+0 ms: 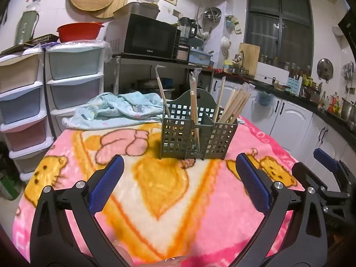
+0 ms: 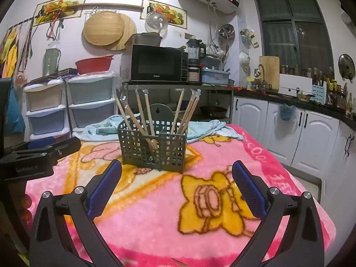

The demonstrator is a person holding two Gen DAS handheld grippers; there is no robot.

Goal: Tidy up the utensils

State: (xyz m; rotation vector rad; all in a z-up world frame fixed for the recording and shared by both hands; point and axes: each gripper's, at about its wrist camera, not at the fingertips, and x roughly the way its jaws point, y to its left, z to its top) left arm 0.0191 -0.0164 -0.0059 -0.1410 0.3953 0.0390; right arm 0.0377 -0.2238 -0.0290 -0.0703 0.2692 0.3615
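- Left wrist view: the left hand-held gripper hangs over the blanket-covered tabletop, fingers spread wide, nothing between them.
- Straight ahead of it stands the green utensil caddy, upright, with wrapped chopsticks leaning in its compartments.
- Right wrist view: the right hand-held gripper is likewise spread and empty, the caddy just beyond its fingertips.
- No loose utensil shows on the blanket, so sorting appears nearly done.
- Any regrouping calls for pinching one stick near mid-length, lifting straight up to clear the divider.
- Risk: a sideways pull could tip the light caddy on soft fabric.
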